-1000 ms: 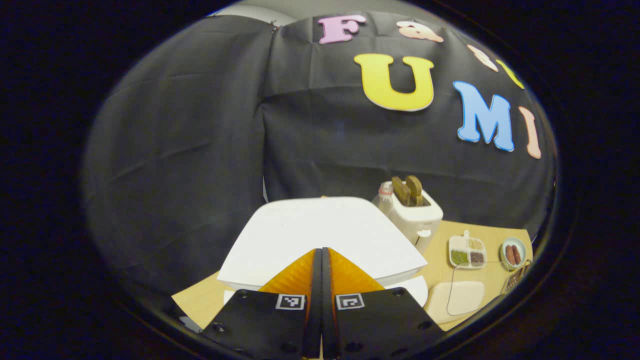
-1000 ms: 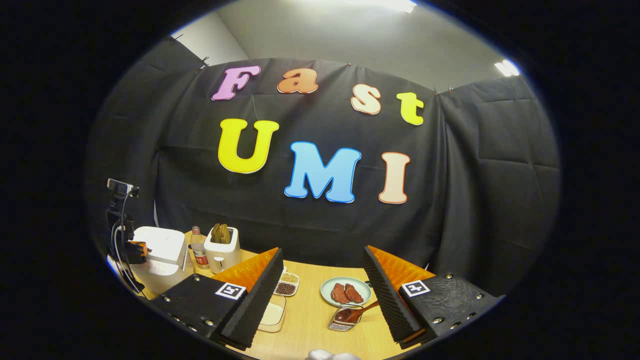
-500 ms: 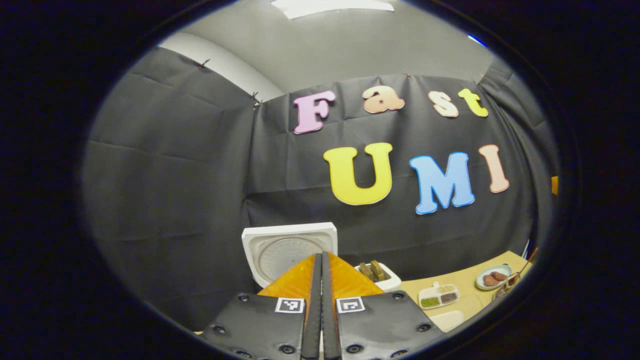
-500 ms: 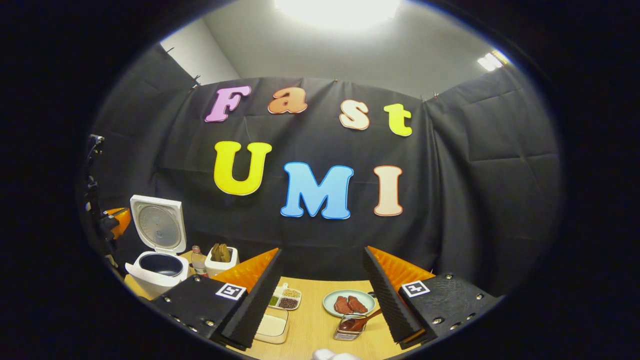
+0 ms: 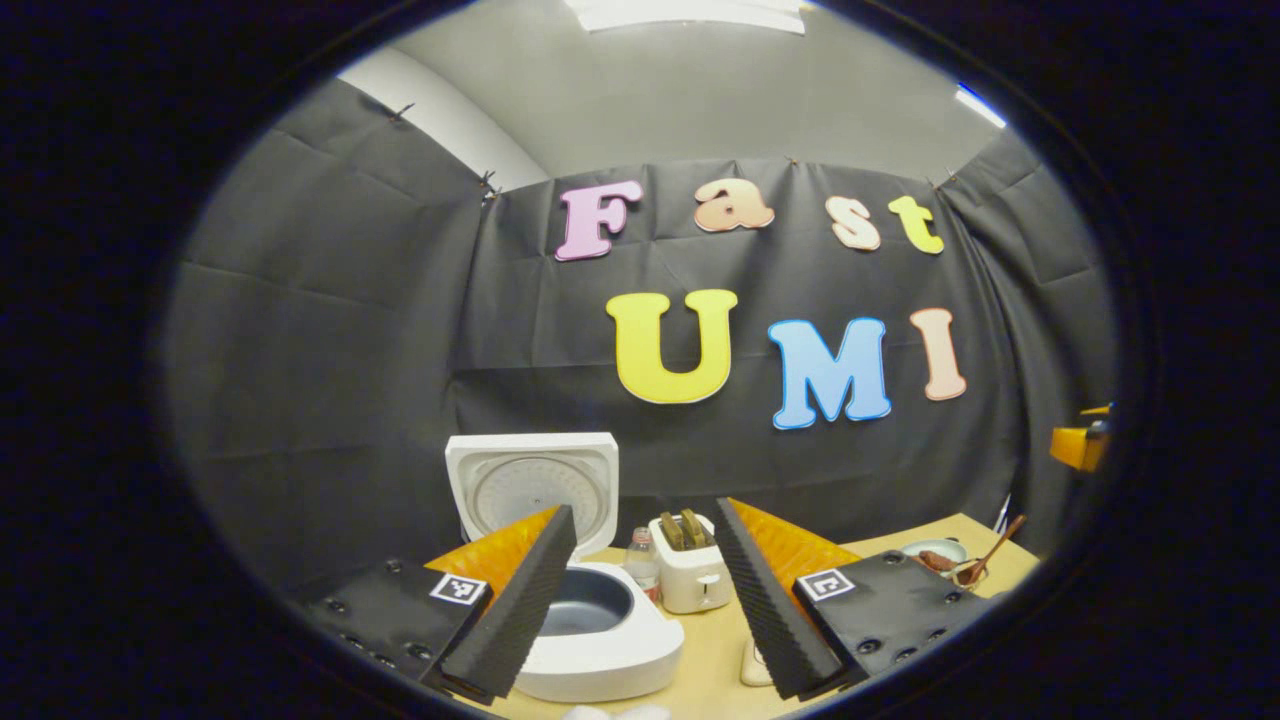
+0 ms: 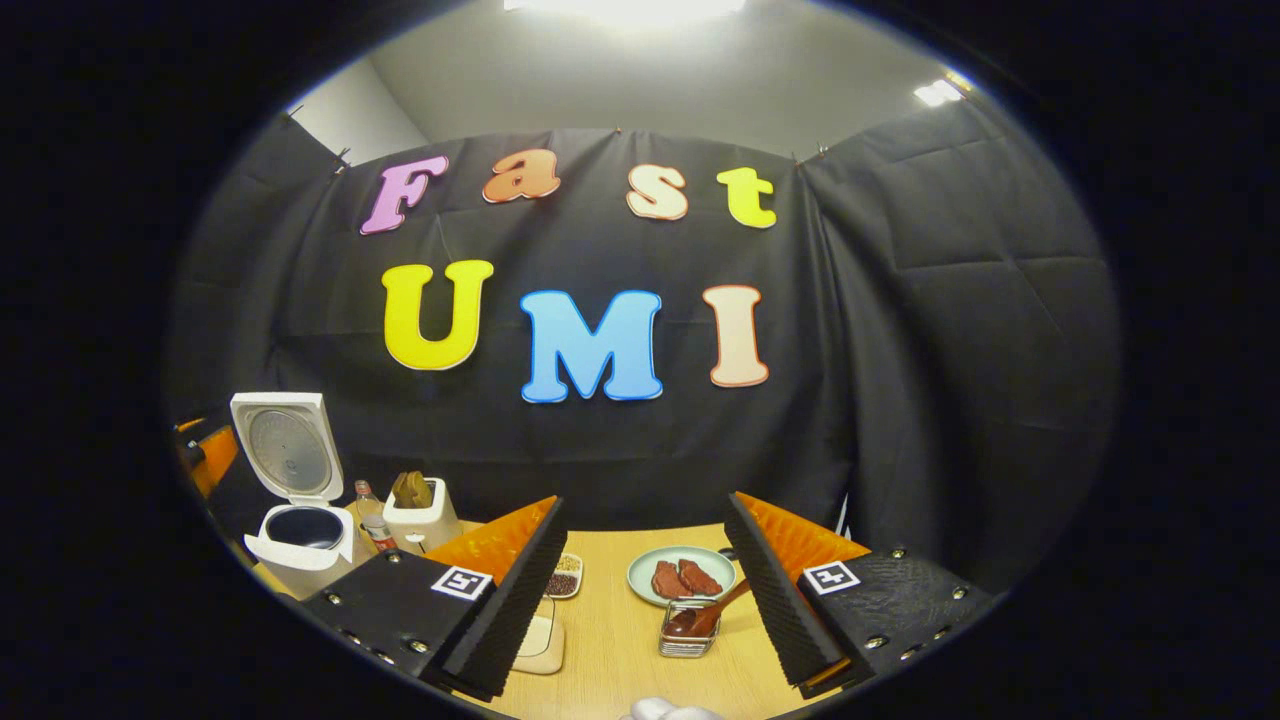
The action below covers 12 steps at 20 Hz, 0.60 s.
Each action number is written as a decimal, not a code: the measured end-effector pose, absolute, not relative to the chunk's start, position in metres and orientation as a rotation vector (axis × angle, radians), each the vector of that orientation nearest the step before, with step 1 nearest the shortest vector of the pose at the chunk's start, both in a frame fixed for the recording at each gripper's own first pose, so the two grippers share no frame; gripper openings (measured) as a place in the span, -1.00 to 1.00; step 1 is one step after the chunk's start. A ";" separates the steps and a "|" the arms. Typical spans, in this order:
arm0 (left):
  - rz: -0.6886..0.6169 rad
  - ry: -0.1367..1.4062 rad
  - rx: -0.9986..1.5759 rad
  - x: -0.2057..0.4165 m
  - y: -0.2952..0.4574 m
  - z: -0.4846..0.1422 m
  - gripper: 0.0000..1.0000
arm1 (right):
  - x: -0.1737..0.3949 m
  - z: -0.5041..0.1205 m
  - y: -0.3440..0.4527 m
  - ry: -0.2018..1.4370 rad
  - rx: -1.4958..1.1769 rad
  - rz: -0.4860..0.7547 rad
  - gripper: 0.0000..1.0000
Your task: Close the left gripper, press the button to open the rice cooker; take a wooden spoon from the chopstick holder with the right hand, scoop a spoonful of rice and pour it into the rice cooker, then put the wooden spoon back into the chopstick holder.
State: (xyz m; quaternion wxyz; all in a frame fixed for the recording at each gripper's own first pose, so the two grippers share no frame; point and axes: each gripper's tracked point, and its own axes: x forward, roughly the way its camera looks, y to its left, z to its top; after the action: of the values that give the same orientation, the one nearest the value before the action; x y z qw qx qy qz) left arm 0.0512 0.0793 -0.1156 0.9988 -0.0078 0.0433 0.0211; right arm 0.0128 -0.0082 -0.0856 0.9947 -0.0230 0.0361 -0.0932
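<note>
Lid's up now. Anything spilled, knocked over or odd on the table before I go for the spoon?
Nothing stands out. The rice cooker stands open and upright, and the wooden spoon leans in its chopstick holder.

In the right gripper view, a rice cooker (image 6: 295, 540) stands at the bench's (image 6: 620, 650) far left with its lid (image 6: 283, 448) raised behind the pot. Right of it come a bottle (image 6: 368, 515), then a toaster (image 6: 420, 518). Further right, a plate (image 6: 680, 575) sits behind the chopstick holder (image 6: 688, 632), which holds a wooden spoon (image 6: 705, 615).
</note>
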 end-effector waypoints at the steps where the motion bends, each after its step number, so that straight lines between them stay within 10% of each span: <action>1: 0.035 0.081 -0.023 0.051 0.077 -0.113 0.96 | 0.012 -0.098 -0.016 0.094 -0.028 -0.202 0.94; 12: -0.054 0.066 -0.042 0.051 0.030 -0.096 0.94 | 0.060 -0.226 -0.096 0.208 0.061 -0.327 0.94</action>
State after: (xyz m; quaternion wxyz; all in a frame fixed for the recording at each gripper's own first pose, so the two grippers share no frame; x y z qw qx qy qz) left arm 0.0506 0.0302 -0.0957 0.9989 -0.0212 0.0328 -0.0271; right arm 0.0595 -0.0957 -0.2256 0.9808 0.0304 0.1034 -0.1627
